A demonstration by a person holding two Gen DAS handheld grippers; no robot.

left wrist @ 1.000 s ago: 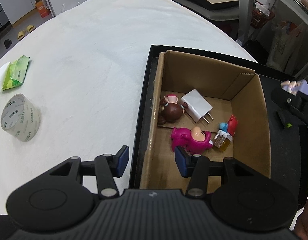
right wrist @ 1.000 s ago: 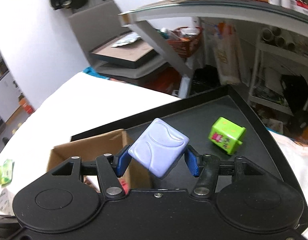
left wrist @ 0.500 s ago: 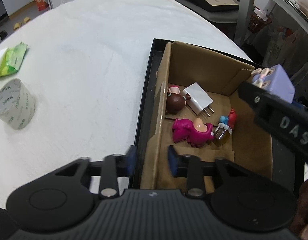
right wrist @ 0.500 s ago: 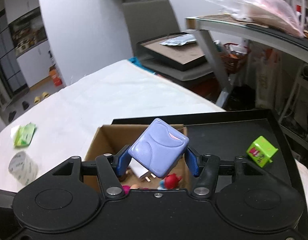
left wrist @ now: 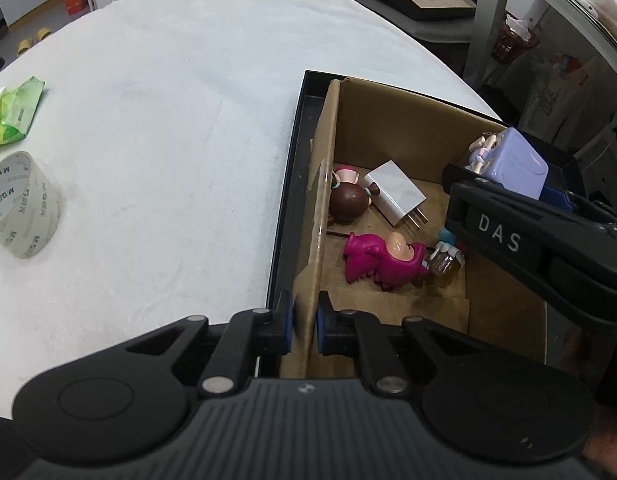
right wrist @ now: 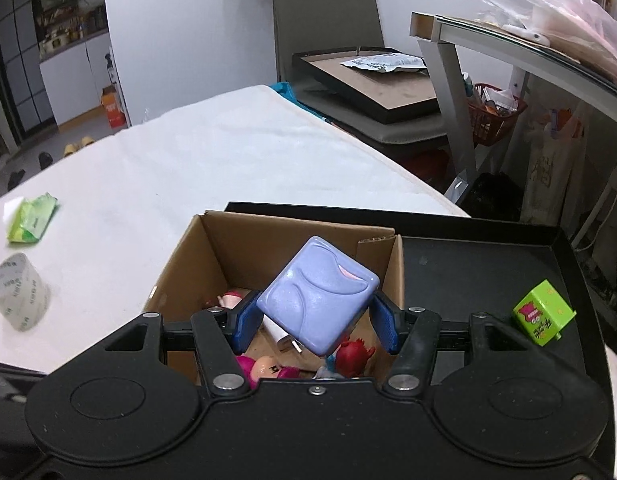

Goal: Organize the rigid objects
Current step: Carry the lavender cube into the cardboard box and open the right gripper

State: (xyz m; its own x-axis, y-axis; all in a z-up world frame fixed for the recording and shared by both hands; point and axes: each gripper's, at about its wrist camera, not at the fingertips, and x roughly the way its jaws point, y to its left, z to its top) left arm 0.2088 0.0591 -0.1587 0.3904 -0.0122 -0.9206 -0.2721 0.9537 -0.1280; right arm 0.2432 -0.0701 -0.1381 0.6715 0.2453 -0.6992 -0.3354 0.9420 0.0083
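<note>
A white cloth covers the tabletop [left wrist: 180, 120]; grey chair and glass desk stand beyond. One black tray [right wrist: 488, 248] carries one cardboard box [left wrist: 388, 120]. The left gripper [left wrist: 304, 326] is clamped on the box's near wall. The right gripper [right wrist: 314, 322] grips one lilac cube [right wrist: 318, 300] above the box. One green cube [right wrist: 542, 312] lies right of it.

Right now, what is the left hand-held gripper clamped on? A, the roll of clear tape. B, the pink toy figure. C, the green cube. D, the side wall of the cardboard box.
D: the left hand-held gripper has its blue pads shut on the side wall of the cardboard box, while the right hand-held gripper holds the lilac cube over the box.
</note>
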